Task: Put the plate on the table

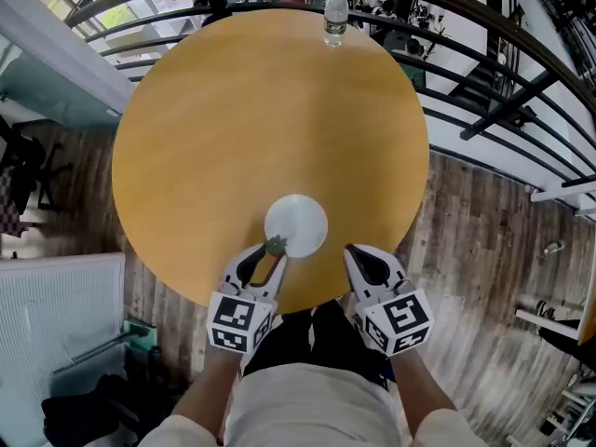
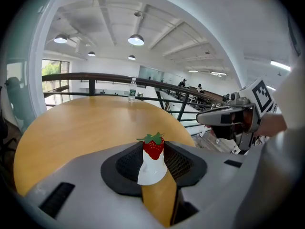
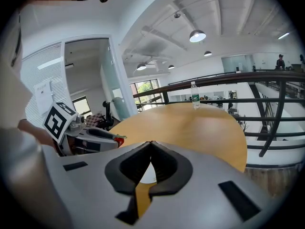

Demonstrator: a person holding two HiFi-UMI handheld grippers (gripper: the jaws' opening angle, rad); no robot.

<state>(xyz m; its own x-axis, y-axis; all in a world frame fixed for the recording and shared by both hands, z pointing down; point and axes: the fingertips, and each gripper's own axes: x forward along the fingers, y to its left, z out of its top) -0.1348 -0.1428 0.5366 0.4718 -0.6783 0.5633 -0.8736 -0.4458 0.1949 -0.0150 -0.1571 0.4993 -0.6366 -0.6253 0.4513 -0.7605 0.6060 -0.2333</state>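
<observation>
A white plate (image 1: 296, 224) lies flat on the round wooden table (image 1: 233, 119), near its front edge. My left gripper (image 1: 276, 247) is shut on a red strawberry (image 1: 276, 244) with green leaves, held at the plate's near-left rim. In the left gripper view the strawberry (image 2: 154, 147) sits between the jaw tips, with the plate (image 2: 151, 171) showing white just below it. My right gripper (image 1: 351, 251) hovers right of the plate, shut and empty. Its jaws meet at the tip in the right gripper view, where a sliver of the plate (image 3: 148, 173) shows through the gap.
A clear water bottle (image 1: 335, 15) stands at the table's far edge. A dark metal railing (image 1: 484, 91) curves round the table's far and right sides. Wood floor lies below, and a grey cabinet (image 1: 56, 315) stands at the left.
</observation>
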